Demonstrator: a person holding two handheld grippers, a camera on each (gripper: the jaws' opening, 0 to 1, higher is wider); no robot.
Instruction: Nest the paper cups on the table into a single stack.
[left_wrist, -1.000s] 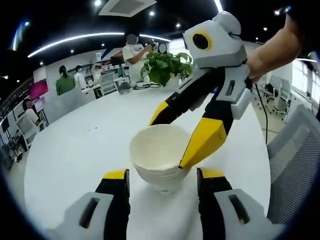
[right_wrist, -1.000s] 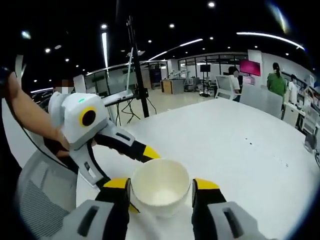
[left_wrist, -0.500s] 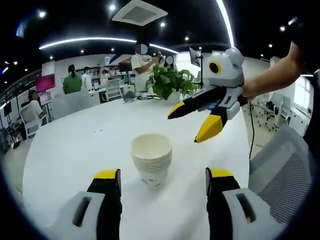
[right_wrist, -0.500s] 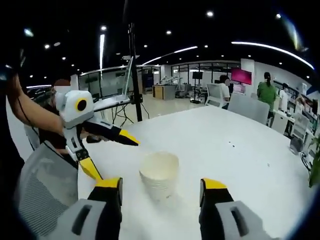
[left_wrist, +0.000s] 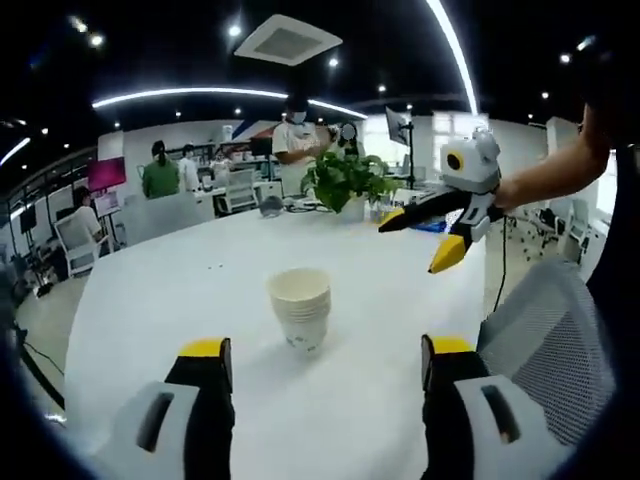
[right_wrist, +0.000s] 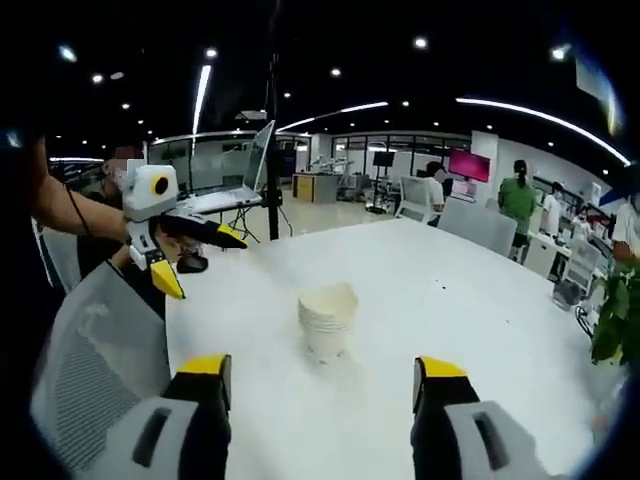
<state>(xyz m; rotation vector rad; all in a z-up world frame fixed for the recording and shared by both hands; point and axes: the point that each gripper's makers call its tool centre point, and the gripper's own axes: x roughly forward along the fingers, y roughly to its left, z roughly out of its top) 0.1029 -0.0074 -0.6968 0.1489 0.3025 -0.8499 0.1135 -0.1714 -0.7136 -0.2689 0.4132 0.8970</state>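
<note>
Task looked done: the paper cups (left_wrist: 299, 308) stood nested as one upright stack on the white table (left_wrist: 150, 300), centre of the left gripper view, and again at centre of the right gripper view (right_wrist: 328, 318). No loose cups were visible on the table, so nothing seemed left but pulling away.

Left gripper (left_wrist: 325, 365) sat at the bottom of its view, jaws spread wide, empty, stack between and beyond the tips, well apart from them. Right gripper (right_wrist: 322, 372) the same at the bottom of its view: jaws spread, holding nothing. Each gripper also showed in the other's view: the right one at upper right (left_wrist: 440, 235), the left one at upper left (right_wrist: 192, 258), both with jaws apart.

Versus a second ago: both grippers had backed off. The stack had sat right between the jaw tips then, and the right gripper's jaw was at the rim. Now it looked smaller and stood free. A potted plant (left_wrist: 343, 178) sat at the far table edge.
</note>
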